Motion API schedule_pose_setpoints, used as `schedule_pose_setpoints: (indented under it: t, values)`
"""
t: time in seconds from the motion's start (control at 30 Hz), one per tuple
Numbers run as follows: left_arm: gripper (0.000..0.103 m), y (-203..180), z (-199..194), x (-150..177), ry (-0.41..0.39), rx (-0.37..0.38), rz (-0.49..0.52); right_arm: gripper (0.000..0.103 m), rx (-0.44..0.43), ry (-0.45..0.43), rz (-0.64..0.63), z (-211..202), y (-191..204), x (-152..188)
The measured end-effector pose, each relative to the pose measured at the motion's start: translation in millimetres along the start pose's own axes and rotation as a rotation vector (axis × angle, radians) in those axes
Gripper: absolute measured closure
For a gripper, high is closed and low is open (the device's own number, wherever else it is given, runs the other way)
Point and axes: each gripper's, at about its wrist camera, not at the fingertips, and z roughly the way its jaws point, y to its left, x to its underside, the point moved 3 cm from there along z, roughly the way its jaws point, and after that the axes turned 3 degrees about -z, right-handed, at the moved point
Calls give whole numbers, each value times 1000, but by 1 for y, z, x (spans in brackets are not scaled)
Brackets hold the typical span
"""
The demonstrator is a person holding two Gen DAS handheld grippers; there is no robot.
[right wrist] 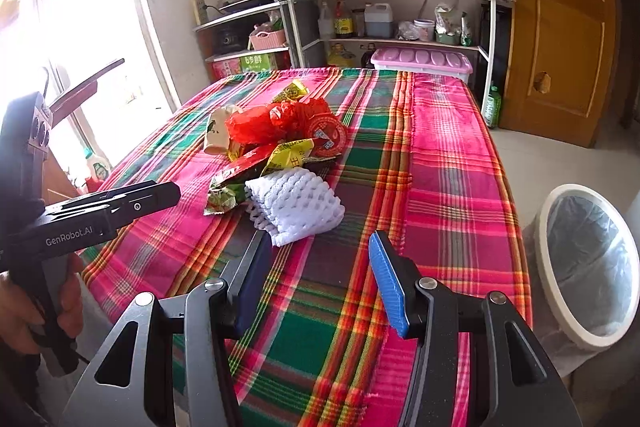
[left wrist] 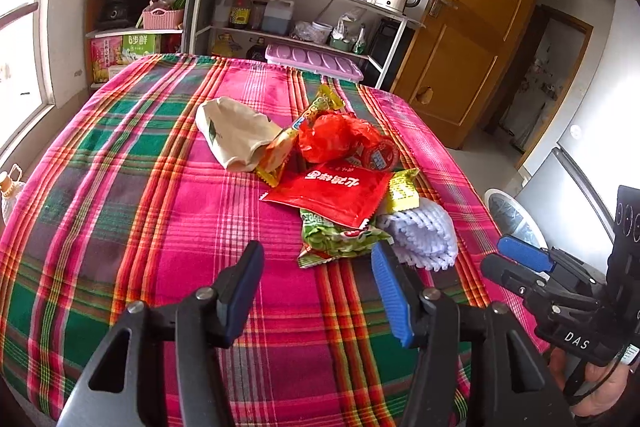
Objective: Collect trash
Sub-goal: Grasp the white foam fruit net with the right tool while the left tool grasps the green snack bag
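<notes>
Two grippers hovered over the plaid tablecloth, both with jaws apart and empty: left gripper, right gripper. Beside the table stood a lined bin. Trash lay heaped mid-table: paper bag, white foam net, red sachet, possibly a lid.

Daylight came through a bright window on the left. White walls, wooden door on the right. Metal shelf unit stood against the back wall, table under a plaid cloth in front, pale floor.
</notes>
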Motion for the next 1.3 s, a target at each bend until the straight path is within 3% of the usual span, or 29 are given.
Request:
schedule_pose_setpoints:
  t: [0.1, 0.23, 0.53, 0.6, 0.67, 0.87, 1.2, 1.3]
  values:
    - [42, 1, 7, -3, 4, 6, -5, 51, -12, 9, -19, 14, 2, -7]
    - [38, 4, 12, -7, 4, 22, -21, 41, -42, 17, -45, 28, 6, -14]
    - [35, 2, 30, -8, 50, 70, -68, 40, -70, 91, -59, 59, 4, -16]
    - [35, 0, 32, -7, 55, 82, -73, 46, -86, 102, -40, 61, 1, -13]
    - [34, -3, 34, -6, 60, 88, -70, 61, -88, 94, -35, 58, 0, -11]
    - [33, -11, 45, -6, 79, 93, -68, 86, -90, 70, -7, 46, -4, -11]
    - [33, -18, 57, 0, 97, 74, -40, 90, -60, 50, 52, 28, -19, -3]
    - [39, -21, 59, 2, 99, 49, -17, 90, -50, 43, 74, 22, -26, 0]
